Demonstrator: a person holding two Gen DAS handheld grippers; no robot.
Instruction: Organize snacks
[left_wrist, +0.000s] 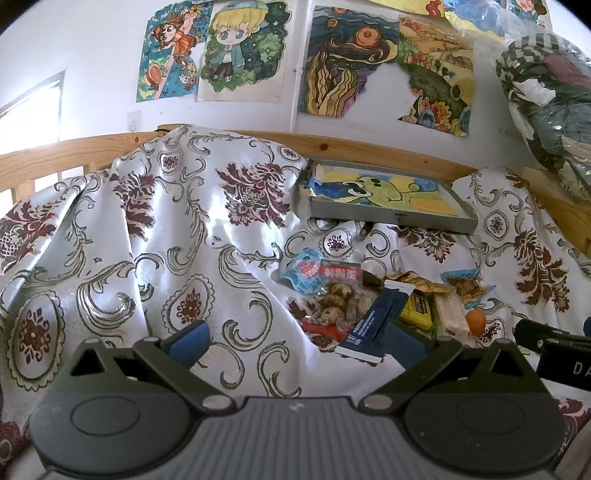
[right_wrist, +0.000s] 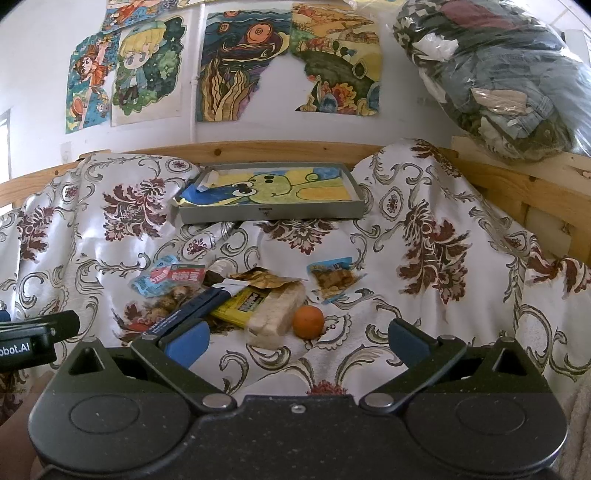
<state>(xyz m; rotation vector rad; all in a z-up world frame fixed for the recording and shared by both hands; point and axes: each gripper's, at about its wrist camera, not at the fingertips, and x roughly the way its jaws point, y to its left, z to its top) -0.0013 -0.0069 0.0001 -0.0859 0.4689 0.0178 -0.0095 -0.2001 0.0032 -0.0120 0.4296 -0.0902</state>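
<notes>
A heap of snacks lies on the patterned cloth: a dark blue stick pack (left_wrist: 373, 317) (right_wrist: 192, 308), a yellow packet (left_wrist: 417, 312) (right_wrist: 242, 306), a pale rice-cake pack (right_wrist: 277, 314) (left_wrist: 450, 314), a small orange (right_wrist: 308, 321) (left_wrist: 475, 321), a blue-edged pouch of brown bites (right_wrist: 334, 278) (left_wrist: 466, 288), a quail-egg bag (left_wrist: 334, 295) (right_wrist: 166, 299). Behind them sits a grey tray (right_wrist: 269, 212) (left_wrist: 391, 218) lined with a frog drawing. My left gripper (left_wrist: 295, 339) is open, left of the heap. My right gripper (right_wrist: 297, 338) is open just before the orange and rice cake.
The floral cloth (left_wrist: 166, 240) drapes over a wooden bed frame (right_wrist: 517, 184). A clear bag of clothes (right_wrist: 498, 81) rests on the rail at the right. Drawings (left_wrist: 240, 48) hang on the white wall. The other gripper's body (right_wrist: 33, 336) shows at the left edge.
</notes>
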